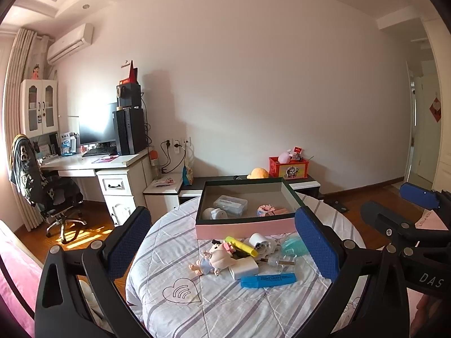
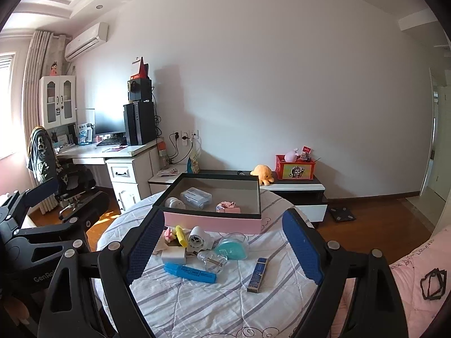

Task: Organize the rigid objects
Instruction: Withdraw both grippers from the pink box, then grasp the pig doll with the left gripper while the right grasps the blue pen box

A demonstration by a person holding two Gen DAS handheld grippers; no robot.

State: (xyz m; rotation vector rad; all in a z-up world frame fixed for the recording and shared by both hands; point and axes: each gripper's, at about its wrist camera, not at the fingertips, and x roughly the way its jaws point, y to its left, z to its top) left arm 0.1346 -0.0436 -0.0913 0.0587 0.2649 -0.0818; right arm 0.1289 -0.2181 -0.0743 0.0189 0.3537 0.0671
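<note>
A pink box (image 1: 242, 228) (image 2: 214, 221) with a dark rim sits on the round table (image 1: 214, 307); inside lie a clear case (image 1: 230, 204), a white figure (image 1: 215, 213) and a small pink item (image 1: 267, 210). In front of it lie a doll (image 1: 214, 260), a yellow highlighter (image 1: 242, 246), a blue highlighter (image 1: 267, 279) (image 2: 190, 272), a white charger (image 2: 174, 255), a teal case (image 2: 231, 249) and a dark blue stick (image 2: 257, 274). My left gripper (image 1: 225, 249) and right gripper (image 2: 224, 249) are both open and empty above the pile.
A desk (image 1: 93, 163) with monitor and chair (image 1: 50, 194) stands at the left. A low cabinet (image 2: 293, 188) behind the table holds an orange plush (image 2: 262, 173) and a red box (image 2: 294, 167). Pink bedding (image 2: 417, 276) is at the right.
</note>
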